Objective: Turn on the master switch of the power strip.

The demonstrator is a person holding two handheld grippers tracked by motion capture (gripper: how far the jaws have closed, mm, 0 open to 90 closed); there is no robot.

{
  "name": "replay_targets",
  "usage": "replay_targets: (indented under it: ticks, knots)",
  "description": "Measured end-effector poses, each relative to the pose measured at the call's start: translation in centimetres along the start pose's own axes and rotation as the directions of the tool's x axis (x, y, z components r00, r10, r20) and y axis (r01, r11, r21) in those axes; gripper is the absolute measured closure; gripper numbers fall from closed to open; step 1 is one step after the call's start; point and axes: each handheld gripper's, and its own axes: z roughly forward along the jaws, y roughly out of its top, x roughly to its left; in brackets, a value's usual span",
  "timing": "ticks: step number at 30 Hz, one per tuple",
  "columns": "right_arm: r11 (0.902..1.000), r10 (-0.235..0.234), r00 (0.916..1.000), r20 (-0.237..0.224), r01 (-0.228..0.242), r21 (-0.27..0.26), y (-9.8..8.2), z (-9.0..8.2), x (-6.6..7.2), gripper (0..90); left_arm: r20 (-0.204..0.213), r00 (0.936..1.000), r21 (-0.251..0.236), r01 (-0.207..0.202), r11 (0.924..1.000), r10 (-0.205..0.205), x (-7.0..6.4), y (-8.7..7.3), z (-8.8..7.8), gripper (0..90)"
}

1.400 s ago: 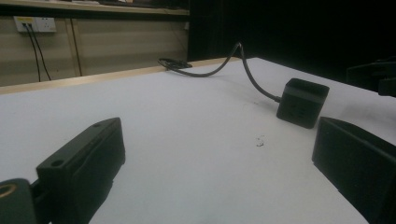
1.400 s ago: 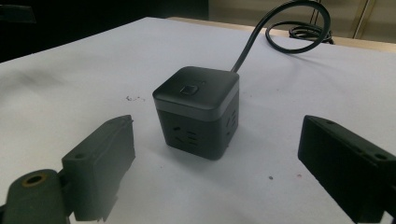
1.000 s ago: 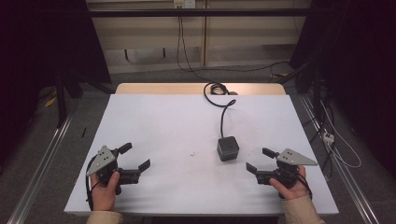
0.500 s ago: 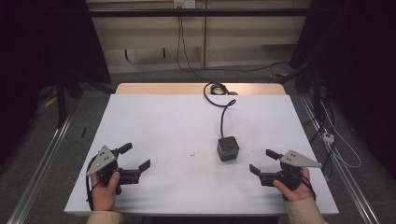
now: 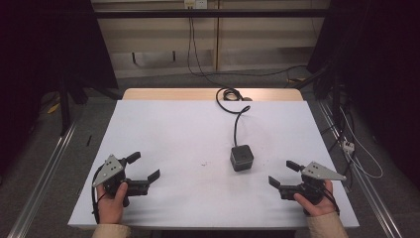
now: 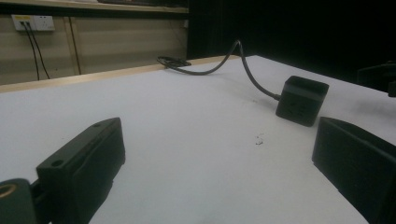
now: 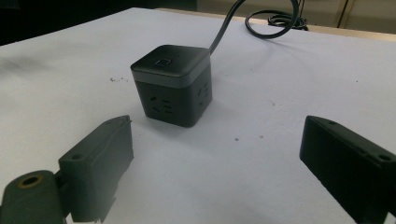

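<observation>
I hold my left hand-held gripper [image 5: 143, 168] and right hand-held gripper [image 5: 284, 173] low at the table's [image 5: 168, 129] near corners, both with jaws spread wide and empty. A dark cube power socket [image 5: 241, 158] sits between them, nearer the right gripper, its stiff cable [image 5: 237, 121] trailing to the far edge. It looks rigid, smooth and fairly heavy, so I would grip its flat opposite sides.
</observation>
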Motion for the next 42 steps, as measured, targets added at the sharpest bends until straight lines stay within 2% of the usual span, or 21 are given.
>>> replay_targets:
  ticks: [42]
  knots:
    - [1.0000, 0.004, 0.9996, 0.028, -0.004, 0.003, -0.8, -1.4, -0.9, 8.3, 0.000, 1.0000, 0.002, -0.004, 1.0000, 0.004, 0.0, 0.0, 0.1, 2.3]
